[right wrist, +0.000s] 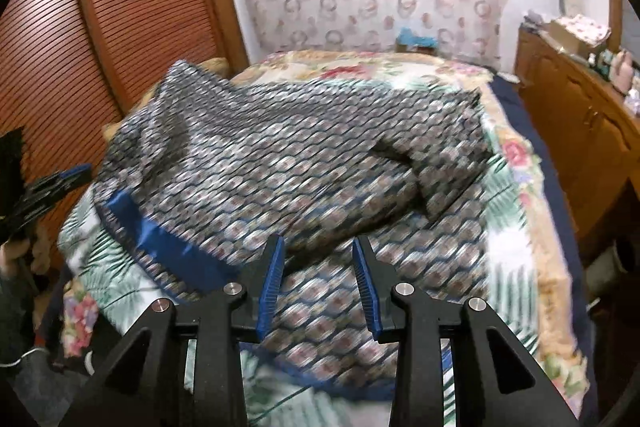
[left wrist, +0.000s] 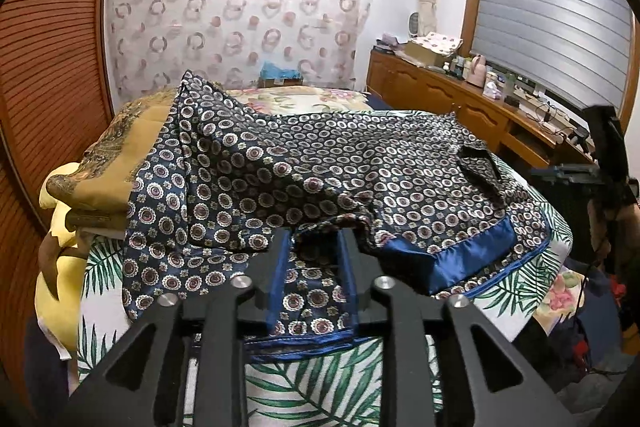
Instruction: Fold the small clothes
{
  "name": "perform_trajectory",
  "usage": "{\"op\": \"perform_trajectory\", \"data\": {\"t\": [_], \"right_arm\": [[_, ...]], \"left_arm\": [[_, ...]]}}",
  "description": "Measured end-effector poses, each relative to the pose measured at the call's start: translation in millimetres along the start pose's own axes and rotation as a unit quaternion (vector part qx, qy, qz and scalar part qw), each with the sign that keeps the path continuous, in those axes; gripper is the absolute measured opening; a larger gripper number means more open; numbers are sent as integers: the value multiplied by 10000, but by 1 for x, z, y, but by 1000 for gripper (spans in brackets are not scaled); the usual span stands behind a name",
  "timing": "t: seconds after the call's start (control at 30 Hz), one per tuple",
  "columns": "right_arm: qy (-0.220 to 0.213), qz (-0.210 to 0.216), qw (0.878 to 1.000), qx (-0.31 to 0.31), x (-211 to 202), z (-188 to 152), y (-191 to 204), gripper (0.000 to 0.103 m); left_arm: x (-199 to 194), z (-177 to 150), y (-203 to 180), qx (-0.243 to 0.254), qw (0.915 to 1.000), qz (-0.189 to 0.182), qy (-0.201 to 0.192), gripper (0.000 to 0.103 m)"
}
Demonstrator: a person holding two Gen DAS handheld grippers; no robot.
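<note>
Patterned garment (left wrist: 320,163) on palm-print sheet (left wrist: 312,383), yellow pillows (left wrist: 68,187) left, wooden dresser (left wrist: 460,99) right

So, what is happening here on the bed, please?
A person is folding a patterned garment on the bed, with a hand-held gripper in each hand. The garment lies spread but rumpled, one part folded over. The left hand-held gripper has its jaws apart at the near fold, with cloth between them but not pinched. The right hand-held gripper is also open above the cloth, gripping nothing.
</note>
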State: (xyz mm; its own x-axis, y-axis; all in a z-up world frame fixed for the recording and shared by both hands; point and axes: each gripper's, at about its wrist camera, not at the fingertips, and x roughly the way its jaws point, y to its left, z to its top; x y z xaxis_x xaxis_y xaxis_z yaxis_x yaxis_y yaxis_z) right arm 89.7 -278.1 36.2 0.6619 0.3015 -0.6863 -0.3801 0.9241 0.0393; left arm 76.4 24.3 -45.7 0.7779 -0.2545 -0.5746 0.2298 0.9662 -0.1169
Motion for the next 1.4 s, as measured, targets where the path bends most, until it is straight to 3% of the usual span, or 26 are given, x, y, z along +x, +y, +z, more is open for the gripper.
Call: {"op": "perform_trajectory", "data": {"t": [0.07,0.2,0.57,0.7,0.73,0.77,0.9,1.07,1.2,1.27,1.33,1.4], "right_arm": [[-7,-134,9999,-44,5,13,-12,37],[75,-399,9991,-81,31,36,-22,37],[577,-736,9955,120,116,88,-31,42],[801,-1117,9904,-142,137,93,-27,41],[806,-1174,9896,-180,138,92,-27,29],[774,-1188,9897,-198,138,91,-27,1],[335,-859,9957,19,109,80,-31,0],[-209,-707,9953,630,52,35,-42,0],[42,-812,9928,880,41,-6,-50,3],[163,-939,9909,951,39,-19,-54,23],[188,-997,9898,996,37,-25,-58,36],[80,-929,9903,1034,34,-26,-59,36]], "left_arm": [[5,0,2,8,10000,45,36,47],[21,-3,7,-15,9995,48,299,57],[25,-11,16,-219,9989,188,367,57],[25,-12,11,-204,9990,191,359,57],[25,-13,10,-180,9990,185,356,57],[24,-13,9,-163,9991,185,356,57],[22,-14,9,-143,9992,212,319,57],[16,-13,15,-260,9990,290,223,57],[16,-11,19,-307,9987,362,203,57],[16,-10,20,-331,9985,389,189,57],[16,-8,21,-345,9984,413,175,57],[17,-6,24,-352,9982,457,162,57]]}}
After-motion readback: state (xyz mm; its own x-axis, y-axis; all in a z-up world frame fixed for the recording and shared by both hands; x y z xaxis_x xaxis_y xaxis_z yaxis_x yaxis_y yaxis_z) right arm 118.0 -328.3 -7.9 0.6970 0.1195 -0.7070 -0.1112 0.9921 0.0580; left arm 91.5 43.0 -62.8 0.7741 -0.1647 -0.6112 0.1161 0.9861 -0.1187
